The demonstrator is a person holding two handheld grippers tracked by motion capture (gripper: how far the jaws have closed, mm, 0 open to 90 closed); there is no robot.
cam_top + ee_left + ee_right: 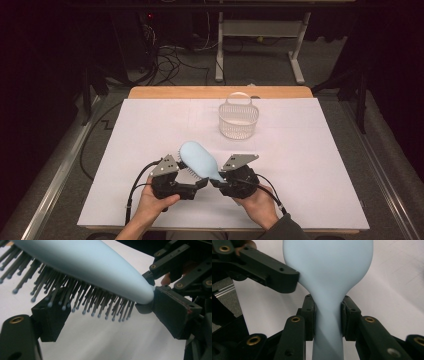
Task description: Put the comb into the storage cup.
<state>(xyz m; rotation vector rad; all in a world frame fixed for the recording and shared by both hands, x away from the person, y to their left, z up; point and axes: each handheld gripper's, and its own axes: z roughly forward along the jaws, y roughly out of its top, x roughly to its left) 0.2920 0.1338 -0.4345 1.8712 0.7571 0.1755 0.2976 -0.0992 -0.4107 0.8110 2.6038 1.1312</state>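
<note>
**A:** ok so quick count of what's on the table? I get one hairbrush (199,160), one basket (238,120), two grippers, two hands. That right?

**B:** yep, same here. One pale blue hairbrush, held up off the white sheet (310,165) near the 6 o'clock edge of the table (220,92). One white mesh basket with a loop handle, sitting well apart from it up toward 12 o'clock, a bit to the 1 o'clock side.

**A:** and who's got the brush?

**B:** the right gripper (328,315) for sure. In the right gripper view its two jaws are clamped on the narrow handle, one pad on each side, touching. The wide head of the brush points away from it, toward 10 o'clock in the high view.

**A:** what about the left gripper (192,181)?

**B:** that one's at the brush head. In the left gripper view one pad sits under the bristles (75,300) and touches their tips. In the right gripper view one of its jaws rests against the side of the head. Looks like the jaws stand apart around the head, not squeezing it.

**A:** bristles facing which way?

**B:** down, toward the sheet. Smooth back faces up.

**A:** hands?

**B:** left hand (152,200) and right hand (257,202) each wrap a gripper body, coming in from 6 o'clock, one cable (137,182) trailing off each.
</note>
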